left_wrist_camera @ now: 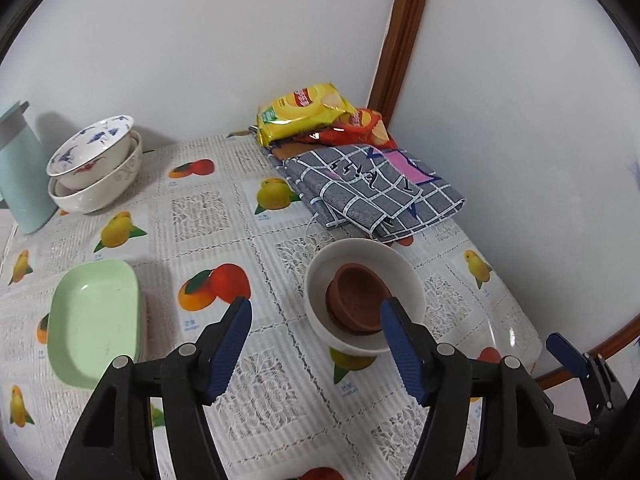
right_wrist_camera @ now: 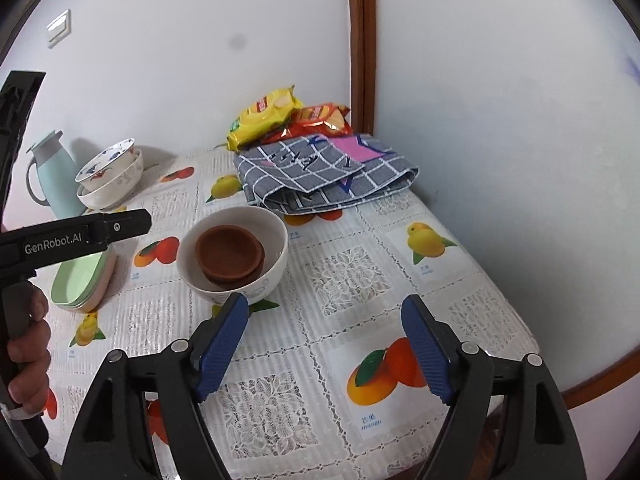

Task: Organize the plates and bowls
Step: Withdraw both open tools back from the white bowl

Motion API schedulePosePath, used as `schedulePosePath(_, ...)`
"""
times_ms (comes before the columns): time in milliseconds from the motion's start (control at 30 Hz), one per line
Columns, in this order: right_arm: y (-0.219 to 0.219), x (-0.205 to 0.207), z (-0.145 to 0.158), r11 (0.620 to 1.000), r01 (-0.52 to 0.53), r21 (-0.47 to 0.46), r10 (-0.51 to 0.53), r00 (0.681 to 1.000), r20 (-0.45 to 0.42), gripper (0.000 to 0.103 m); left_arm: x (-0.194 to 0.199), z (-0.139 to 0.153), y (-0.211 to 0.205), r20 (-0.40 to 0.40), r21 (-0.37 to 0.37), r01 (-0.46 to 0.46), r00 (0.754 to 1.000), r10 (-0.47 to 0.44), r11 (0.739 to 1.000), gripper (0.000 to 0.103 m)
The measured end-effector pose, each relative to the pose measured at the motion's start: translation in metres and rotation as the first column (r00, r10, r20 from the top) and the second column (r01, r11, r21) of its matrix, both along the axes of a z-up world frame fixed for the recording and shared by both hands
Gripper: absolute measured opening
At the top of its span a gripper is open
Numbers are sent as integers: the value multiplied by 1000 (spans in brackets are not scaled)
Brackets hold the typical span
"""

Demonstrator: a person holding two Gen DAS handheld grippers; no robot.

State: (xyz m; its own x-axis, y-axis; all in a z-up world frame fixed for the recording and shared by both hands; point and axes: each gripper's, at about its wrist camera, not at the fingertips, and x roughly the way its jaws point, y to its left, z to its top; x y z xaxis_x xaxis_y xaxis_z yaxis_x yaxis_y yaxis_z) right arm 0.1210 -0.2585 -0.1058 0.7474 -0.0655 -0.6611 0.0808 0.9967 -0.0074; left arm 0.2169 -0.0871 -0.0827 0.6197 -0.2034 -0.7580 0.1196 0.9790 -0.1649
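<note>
Two wrist views of a surface (left_wrist_camera: 280, 240) covered with a fruit-printed cloth. The left claw (left_wrist_camera: 316, 316) hangs above the near middle of the surface with its jaws spread wide and nothing between them. The white bowl (left_wrist_camera: 404, 276) lies just ahead of it and slightly to its right, so that the right-hand blue pad (left_wrist_camera: 400, 352) overlaps the bowl's near rim in this view; whether pad and rim touch cannot be told. The right claw (right_wrist_camera: 324, 344), likewise wide open and empty, has the white bowl (right_wrist_camera: 276, 236) ahead and to its left, just beyond its left pad (right_wrist_camera: 222, 348). By judgement the left claw is the better lined up; a short shift to the right would bring the rim between its jaws.

The white bowl is round, so no long axis governs the approach. It stands upright and holds brown dishes (left_wrist_camera: 356, 300), apparently two, nested and sitting slightly tilted. A faint pattern shows on its outer wall in the right view.

Other ware: green rectangular plates (left_wrist_camera: 92, 320), stacked, lie to the left; two patterned bowls (left_wrist_camera: 96, 168), nested and tilted, stand at the far left beside a pale blue jug (left_wrist_camera: 20, 176). A folded checked cloth (left_wrist_camera: 372, 188) and snack packets (left_wrist_camera: 304, 112) occupy the far corner.
</note>
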Motion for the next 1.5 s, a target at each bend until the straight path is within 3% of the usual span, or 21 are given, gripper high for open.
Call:
schedulePosePath(133, 8, -12, 7, 1000, -2, -1, 2, 1000, 27, 78, -14, 7, 8, 13, -31, 9, 1000, -8, 999, 67)
schedulePosePath(300, 15, -20, 11, 1000, -6, 7, 6, 1000, -2, 78, -37, 19, 16, 34, -79, 59, 998, -57, 995, 67)
schedulePosePath(433, 15, -29, 13, 998, -15, 56, 18, 998, -56, 79, -54, 30, 21, 81, -69, 34, 996, -28, 997, 67)
schedulePosePath(567, 21, -40, 21, 1000, -5, -3, 5, 999, -38, 79, -69, 40, 25, 114, -48, 18, 993, -12, 999, 67)
schedulePosePath(767, 25, -57, 34, 999, -23, 25, 23, 1000, -2, 79, -86, 55, 26, 143, -38, 16, 990, -11, 999, 67)
schedulePosePath(1033, 30, -69, 43, 999, -19, 36, 19, 1000, 13, 79, -95, 63, 24, 149, -50, 44, 988, -36, 998, 67)
schedulePosePath(1267, 28, -75, 50, 995, 1, 98, -4, 1000, 26, 79, -94, 65, 31, 131, -71, 41, 991, -32, 997, 67)
schedulePosePath(1500, 30, -74, 55, 997, 14, 76, -16, 999, 30, 79, -91, 65, 31, 126, -71, 54, 991, -44, 996, 67)
